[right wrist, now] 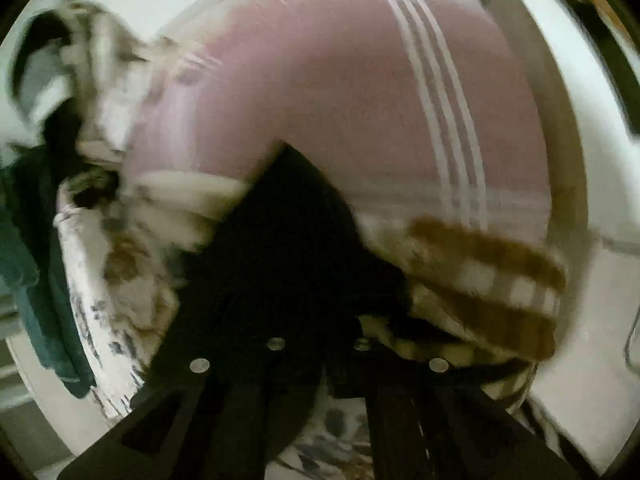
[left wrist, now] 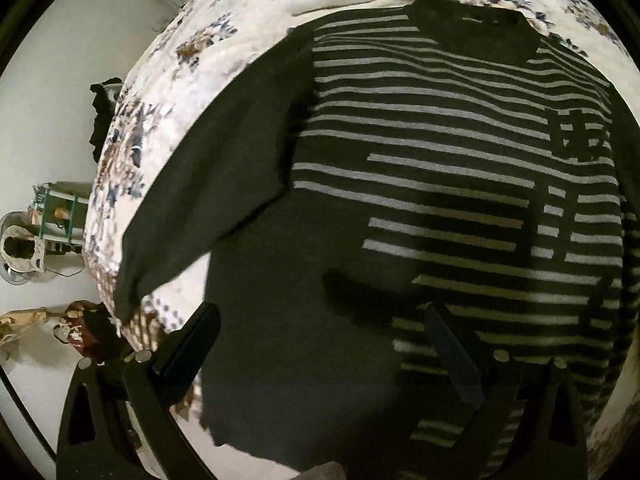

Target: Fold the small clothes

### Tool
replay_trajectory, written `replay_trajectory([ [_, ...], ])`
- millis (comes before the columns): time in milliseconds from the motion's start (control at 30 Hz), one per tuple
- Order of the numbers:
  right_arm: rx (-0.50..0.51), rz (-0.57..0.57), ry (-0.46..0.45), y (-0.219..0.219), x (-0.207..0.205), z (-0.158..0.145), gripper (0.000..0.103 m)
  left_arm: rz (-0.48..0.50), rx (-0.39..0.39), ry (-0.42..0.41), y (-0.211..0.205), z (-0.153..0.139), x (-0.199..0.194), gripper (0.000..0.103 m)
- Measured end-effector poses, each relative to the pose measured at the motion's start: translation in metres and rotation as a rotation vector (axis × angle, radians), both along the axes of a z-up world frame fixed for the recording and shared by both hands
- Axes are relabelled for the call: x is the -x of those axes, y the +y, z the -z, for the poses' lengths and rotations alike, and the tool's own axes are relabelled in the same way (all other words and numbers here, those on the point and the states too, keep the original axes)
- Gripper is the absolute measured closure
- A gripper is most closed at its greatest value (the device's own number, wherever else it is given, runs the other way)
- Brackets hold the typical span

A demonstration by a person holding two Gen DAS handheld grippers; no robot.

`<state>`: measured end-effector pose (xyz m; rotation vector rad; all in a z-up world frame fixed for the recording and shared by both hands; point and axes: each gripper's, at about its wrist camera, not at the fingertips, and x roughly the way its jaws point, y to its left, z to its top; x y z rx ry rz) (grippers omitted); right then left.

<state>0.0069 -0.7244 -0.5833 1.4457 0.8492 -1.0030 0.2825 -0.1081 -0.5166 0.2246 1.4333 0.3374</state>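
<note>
A dark sweater (left wrist: 400,128) with pale stripes lies flat on the floral bedspread (left wrist: 208,40), collar (left wrist: 472,28) far from me and one plain dark sleeve (left wrist: 192,200) stretched towards the bed's edge. My left gripper (left wrist: 320,336) hangs open just above the sweater's lower part, with nothing between its fingers (left wrist: 192,340). The right wrist view is blurred. There my right gripper (right wrist: 312,296) is shut, and a peak of dark cloth (right wrist: 288,208) bunches up from its tips. I cannot tell whether that cloth is part of the sweater.
A pink cloth (right wrist: 340,80) with white stripes and a brown checked cloth (right wrist: 488,276) lie beyond the right gripper. A teal garment (right wrist: 24,240) and heaped clothes (right wrist: 80,60) sit to its left. Beside the bed, a fan (left wrist: 20,248), green shelf (left wrist: 60,212) and shoes (left wrist: 68,328) stand on the floor.
</note>
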Motion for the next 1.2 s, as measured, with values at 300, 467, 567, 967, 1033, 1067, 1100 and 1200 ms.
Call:
replay_trajectory([
  [300, 0.307, -0.191, -0.045, -0.043, -0.035, -0.087, 0.099, 0.036, 0.066, -0.077, -0.02, 0.005, -0.004, 0.0],
  [467, 0.17, -0.274, 0.019, -0.061, -0.045, -0.052, 0.093, 0.032, 0.082, -0.056, -0.024, 0.022, 0.001, 0.0],
  [567, 0.07, -0.206, 0.03, -0.075, -0.011, -0.03, 0.073, 0.037, 0.086, -0.032, -0.023, 0.032, 0.005, 0.0],
  [967, 0.066, -0.108, -0.07, -0.107, 0.003, 0.007, 0.029, 0.06, 0.061, 0.004, -0.028, 0.058, 0.007, 0.0],
  [1033, 0.125, -0.201, -0.015, -0.108, -0.016, -0.002, 0.053, 0.077, 0.051, 0.001, -0.032, 0.058, 0.005, 0.0],
  [1067, 0.187, -0.286, 0.01, -0.103, -0.03, -0.011, 0.076, 0.088, 0.049, -0.001, -0.036, 0.058, 0.004, 0.0],
  [1100, 0.2, -0.349, 0.045, -0.103, -0.038, -0.015, 0.095, 0.095, 0.048, -0.003, -0.038, 0.058, 0.004, 0.0],
  [1200, 0.261, -0.398, 0.07, -0.101, -0.052, -0.033, 0.097, 0.117, 0.045, -0.006, -0.045, 0.059, 0.002, 0.0],
])
